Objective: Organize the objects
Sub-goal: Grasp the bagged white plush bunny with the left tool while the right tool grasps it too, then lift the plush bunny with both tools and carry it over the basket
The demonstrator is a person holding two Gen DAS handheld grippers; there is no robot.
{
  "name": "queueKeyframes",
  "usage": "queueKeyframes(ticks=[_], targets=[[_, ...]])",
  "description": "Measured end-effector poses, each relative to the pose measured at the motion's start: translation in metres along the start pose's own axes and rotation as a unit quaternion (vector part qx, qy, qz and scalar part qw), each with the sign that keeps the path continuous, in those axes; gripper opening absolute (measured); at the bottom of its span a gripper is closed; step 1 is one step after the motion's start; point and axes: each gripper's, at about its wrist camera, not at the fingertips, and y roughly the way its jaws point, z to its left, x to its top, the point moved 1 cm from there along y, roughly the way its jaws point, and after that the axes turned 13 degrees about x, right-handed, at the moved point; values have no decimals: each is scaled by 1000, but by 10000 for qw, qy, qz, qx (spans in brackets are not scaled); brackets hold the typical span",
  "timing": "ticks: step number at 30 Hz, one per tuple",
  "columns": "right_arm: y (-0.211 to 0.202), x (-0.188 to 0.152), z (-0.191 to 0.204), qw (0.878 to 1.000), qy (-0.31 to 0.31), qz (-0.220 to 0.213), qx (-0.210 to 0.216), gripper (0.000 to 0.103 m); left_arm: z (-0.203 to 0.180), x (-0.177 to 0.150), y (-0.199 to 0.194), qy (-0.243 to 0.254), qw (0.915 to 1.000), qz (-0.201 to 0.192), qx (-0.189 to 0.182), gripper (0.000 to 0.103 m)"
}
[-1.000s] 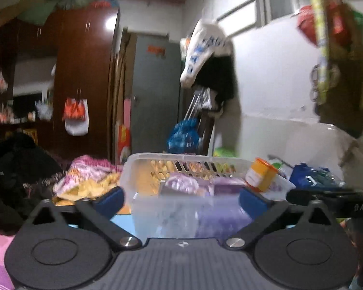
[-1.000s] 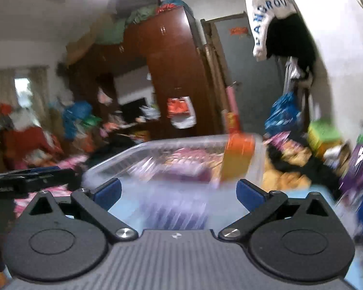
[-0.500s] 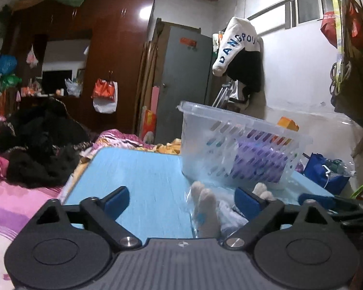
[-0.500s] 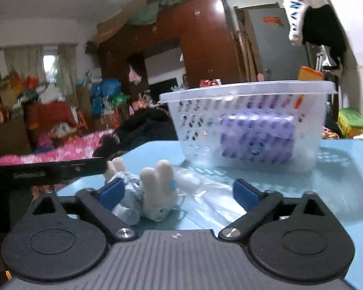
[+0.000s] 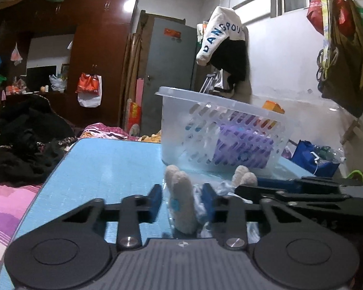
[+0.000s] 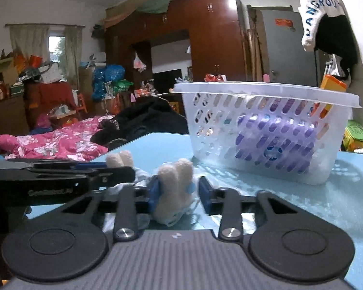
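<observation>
Two hand-held grippers are working low over a light blue tabletop [image 5: 104,169], which is carrying everything else. Sitting toward its far side is a translucent white plastic basket [image 6: 261,130] with slotted walls, holding a purple package [image 6: 278,140] and an orange-capped container [image 6: 332,85] that is poking above the rim. Lying nearer, apart from the basket, is a small cream plush rabbit toy [image 6: 174,188] in a crinkled clear wrapper. The left hand-held gripper [image 5: 182,201] is bracketing one pair of the toy's plush limbs between its blue pads; the jaws are narrowed, with a gap showing on the left side, so I cannot tell whether they are actually gripping. The right hand-held gripper [image 6: 177,192] is likewise flanking the other pair of limbs, its left pad seeming to touch the plush while the right pad is standing slightly off, so a firm hold cannot be confirmed. Each gripper is appearing sideways in the other's view.
</observation>
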Motion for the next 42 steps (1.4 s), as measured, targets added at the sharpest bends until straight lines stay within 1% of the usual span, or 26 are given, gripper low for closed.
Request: queueKeyframes(ticks=[2,6,9,17,22,26,31,34,38,40,42], targets=[[1,0,1,10000,-61,-41,25,19,-3,0,-2,67,10000,-10,24,25],[-1,-1,-1,9999,-36,-90,90,15,-6,-2,-3,125,9999,-73,67,23],[-4,-1,0,9998,-59,-134,112,15,-6,-2,-6,89,9999,-127,23,21],[-17,2,-2,9995,-100,-284,127,15,-17,1,-18,192,9992,-352,-59,20],[-28,5,-5,9989,-102,-433,145,15,-24,5,-25,160,9986,-480,-135,20],[-39,8,-6,9981,-150,-583,110,15,-34,9,-34,207,9974,-660,-197,19],[-49,12,-18,9967,-184,-769,171,15,-50,17,-37,259,9958,-812,-321,19],[-51,15,-34,9965,41,-810,213,15,-57,22,-31,237,9955,-832,-400,19],[-56,24,-46,9961,111,-846,212,15,-66,31,-22,230,9949,-841,-502,19],[-58,37,-50,9961,77,-854,228,15,-72,39,-21,241,9944,-870,-549,19],[-59,57,-53,9961,-37,-863,198,15,-78,55,-20,289,9935,-929,-585,19]])
